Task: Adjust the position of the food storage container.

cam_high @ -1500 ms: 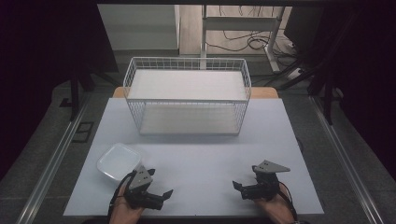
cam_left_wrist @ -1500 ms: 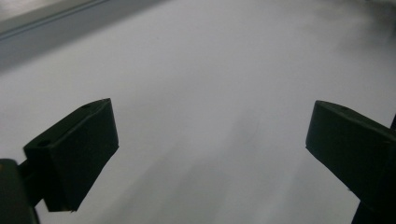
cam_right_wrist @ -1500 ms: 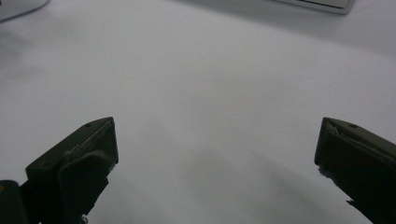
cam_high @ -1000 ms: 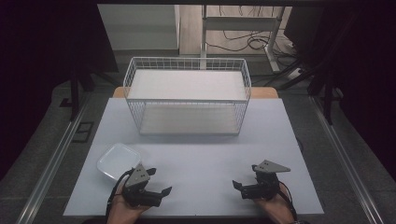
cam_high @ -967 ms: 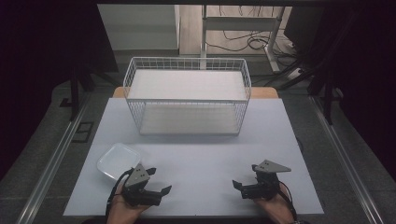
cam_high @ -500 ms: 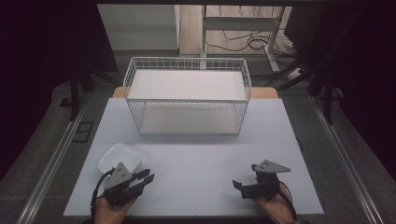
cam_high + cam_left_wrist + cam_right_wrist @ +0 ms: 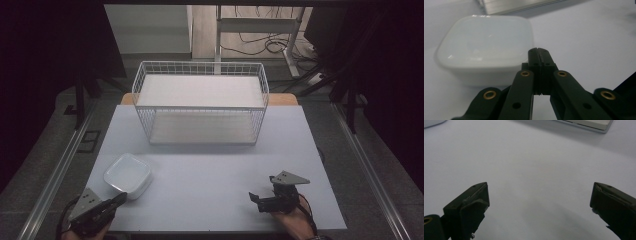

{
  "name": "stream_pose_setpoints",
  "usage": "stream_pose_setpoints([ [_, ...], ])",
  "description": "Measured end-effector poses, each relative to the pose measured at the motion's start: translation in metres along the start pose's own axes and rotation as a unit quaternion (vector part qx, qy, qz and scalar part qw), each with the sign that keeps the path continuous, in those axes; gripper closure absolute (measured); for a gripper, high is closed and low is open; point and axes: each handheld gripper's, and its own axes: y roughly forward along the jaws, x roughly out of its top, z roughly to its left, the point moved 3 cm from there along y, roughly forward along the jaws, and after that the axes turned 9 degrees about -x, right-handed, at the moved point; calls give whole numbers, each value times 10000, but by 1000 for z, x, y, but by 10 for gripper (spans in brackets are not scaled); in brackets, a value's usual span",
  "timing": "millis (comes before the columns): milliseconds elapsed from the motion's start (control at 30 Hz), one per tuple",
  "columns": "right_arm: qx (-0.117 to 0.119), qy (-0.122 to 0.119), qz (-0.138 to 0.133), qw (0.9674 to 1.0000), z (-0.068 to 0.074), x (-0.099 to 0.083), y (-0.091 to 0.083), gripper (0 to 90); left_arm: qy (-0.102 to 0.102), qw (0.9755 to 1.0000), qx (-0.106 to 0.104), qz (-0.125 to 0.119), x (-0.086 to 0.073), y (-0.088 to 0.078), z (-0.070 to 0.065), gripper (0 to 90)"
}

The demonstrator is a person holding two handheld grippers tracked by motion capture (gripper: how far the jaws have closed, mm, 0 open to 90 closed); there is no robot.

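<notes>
Moved: left hand-held gripper [image 7: 120, 198] slid left, jaws just closed, pinching nothing
Right hand-held gripper [image 7: 256, 198]: spread
Count: one white square plastic dish [image 7: 128, 174], one white wire basket [image 7: 200, 102]
Hidden: left hand cut off by frame edge

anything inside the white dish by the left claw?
The white dish looks empty: bare glossy bottom in the high view and the left gripper view. The shut left claw covers part of its near rim, so that corner can't be checked.

The left gripper [image 7: 538, 53] has just been closing its jaws; they now meet flat together with nothing between them. The right gripper [image 7: 539, 202] holds its jaws wide apart, the gap between them bare.
</notes>
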Motion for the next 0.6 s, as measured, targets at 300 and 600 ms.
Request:
stream_pose_setpoints([
  [300,-8,-53,37,10000,1,0,1,23,-224,9991,50,346,-14,11,14,900],
  [600,-7,-110,88,9999,3,-1,3,26,-27,9987,-18,502,-5,38,12,899],
])
